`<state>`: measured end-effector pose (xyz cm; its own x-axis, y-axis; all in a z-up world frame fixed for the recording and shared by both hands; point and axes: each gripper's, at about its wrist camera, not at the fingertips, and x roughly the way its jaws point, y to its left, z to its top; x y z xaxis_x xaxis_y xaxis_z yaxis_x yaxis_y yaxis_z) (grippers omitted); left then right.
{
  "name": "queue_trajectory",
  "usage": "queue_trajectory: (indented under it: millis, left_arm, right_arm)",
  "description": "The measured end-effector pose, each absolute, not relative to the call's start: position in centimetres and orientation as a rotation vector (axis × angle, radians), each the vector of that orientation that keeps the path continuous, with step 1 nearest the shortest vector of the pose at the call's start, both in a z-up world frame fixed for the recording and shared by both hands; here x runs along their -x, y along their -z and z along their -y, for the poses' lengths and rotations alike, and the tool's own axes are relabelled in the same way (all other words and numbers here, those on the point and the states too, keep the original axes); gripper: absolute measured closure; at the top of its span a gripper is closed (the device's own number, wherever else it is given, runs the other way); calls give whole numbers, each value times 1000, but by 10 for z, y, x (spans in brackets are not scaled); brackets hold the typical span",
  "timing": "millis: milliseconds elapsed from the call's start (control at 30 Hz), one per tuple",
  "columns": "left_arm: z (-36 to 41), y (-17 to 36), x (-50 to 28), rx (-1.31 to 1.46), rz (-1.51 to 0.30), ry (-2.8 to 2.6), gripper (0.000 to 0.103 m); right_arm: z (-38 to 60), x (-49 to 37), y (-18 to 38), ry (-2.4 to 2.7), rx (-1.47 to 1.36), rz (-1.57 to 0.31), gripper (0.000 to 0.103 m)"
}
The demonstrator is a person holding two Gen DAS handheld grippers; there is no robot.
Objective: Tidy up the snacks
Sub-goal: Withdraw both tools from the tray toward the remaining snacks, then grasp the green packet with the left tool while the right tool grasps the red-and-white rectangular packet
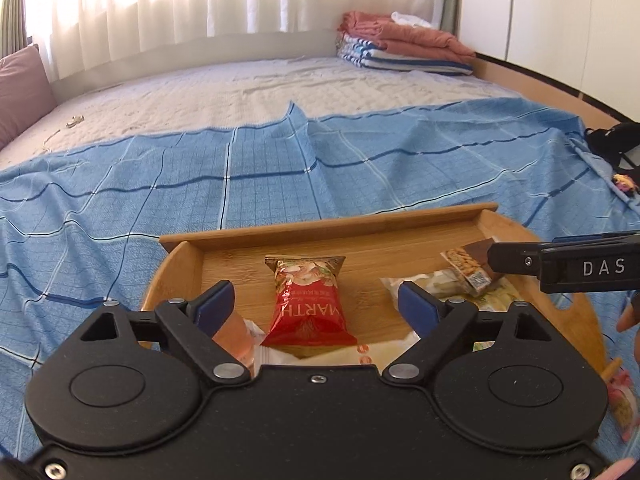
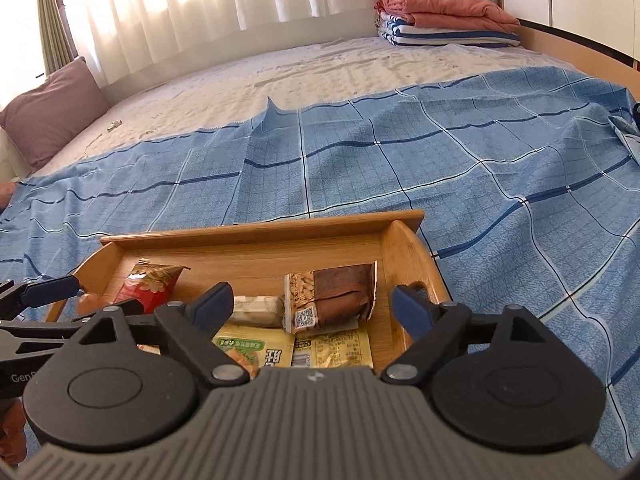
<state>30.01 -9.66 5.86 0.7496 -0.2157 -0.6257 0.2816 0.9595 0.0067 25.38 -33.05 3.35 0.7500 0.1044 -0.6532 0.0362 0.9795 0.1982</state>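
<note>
Over the near end of the rectangular bamboo tray [image 1: 328, 226], left gripper [image 1: 316, 306] and right gripper [image 2: 314, 306] stand spread wide, nothing between their blue pads. Inside the tray lie a red snack packet [image 1: 308, 304], a brown peanut-bar wrapper [image 2: 336, 292] and a yellow-green sachet [image 2: 256, 350]. Beyond the tray stretches a blue checked bedsheet [image 1: 280, 176].

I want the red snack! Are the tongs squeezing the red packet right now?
No, the left tongs stand wide open, and the red packet lies loose on the wooden tray between them.
</note>
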Motion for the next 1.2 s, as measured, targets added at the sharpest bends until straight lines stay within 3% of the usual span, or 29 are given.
queue_trajectory:
  millis: [267, 633, 1200]
  left_arm:
    - [72, -74, -231, -90, -617, 327, 7]
    - [36, -63, -145, -30, -564, 330, 4]
    - [25, -9, -98, -116, -549, 291, 4]
  right_arm:
    - [312, -185, -44, -74, -124, -636, 1]
    - [280, -100, -25, -131, -81, -564, 0]
    - [251, -68, 35, -26, -68, -620, 0]
